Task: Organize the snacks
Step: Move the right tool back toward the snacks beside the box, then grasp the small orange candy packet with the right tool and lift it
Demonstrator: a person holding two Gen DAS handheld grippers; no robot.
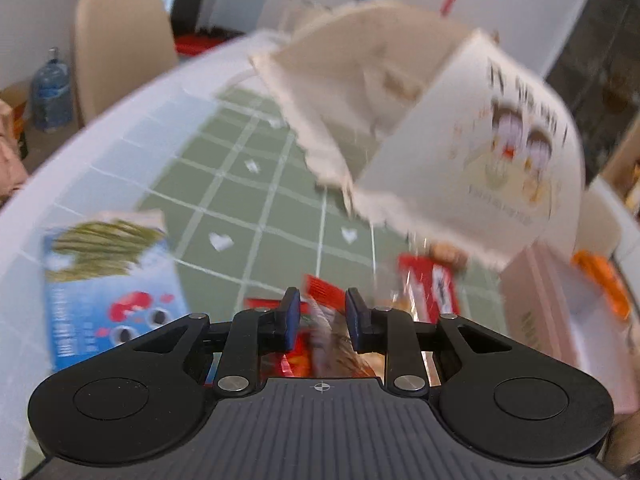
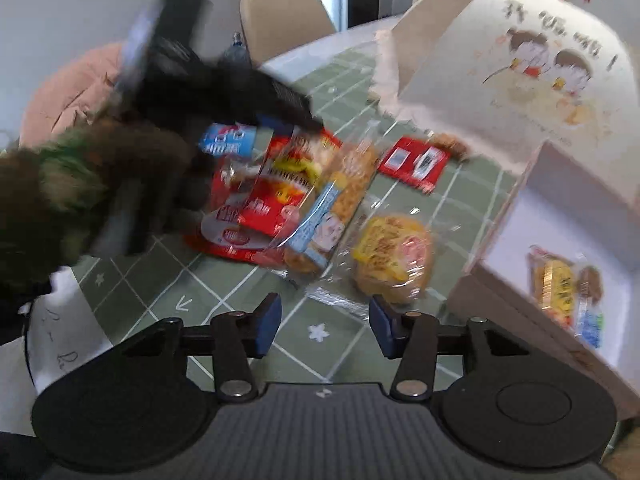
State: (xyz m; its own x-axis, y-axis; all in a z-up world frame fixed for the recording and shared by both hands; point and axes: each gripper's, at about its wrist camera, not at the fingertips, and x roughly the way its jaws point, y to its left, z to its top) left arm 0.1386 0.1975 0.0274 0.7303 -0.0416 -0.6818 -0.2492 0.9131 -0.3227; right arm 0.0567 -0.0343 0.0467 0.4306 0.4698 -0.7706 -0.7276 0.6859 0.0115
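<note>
A heap of snack packets (image 2: 280,200) lies on the green checked tablecloth (image 2: 160,280). Among them are a clear crisp bag (image 2: 340,204), a round yellow pastry (image 2: 394,260) and a red packet (image 2: 416,162). My right gripper (image 2: 324,322) stands open just short of the pastry, with nothing between its pads. My left gripper (image 1: 323,314) is partly open low over the heap, and blurred red and clear packets (image 1: 326,300) show between its pads. From the right wrist view the left gripper (image 2: 296,116) is a dark blur. The white cartoon box (image 2: 520,80) stands open at the right with snacks (image 2: 564,292) inside.
A blue seaweed packet (image 1: 112,292) lies at the table's left. A beige chair (image 1: 120,48) and a water bottle (image 1: 52,92) stand beyond the table edge. A furry sleeve (image 2: 60,192) and a paper sheet (image 2: 68,332) fill the near left. The box's raised lid (image 1: 480,160) overhangs the right.
</note>
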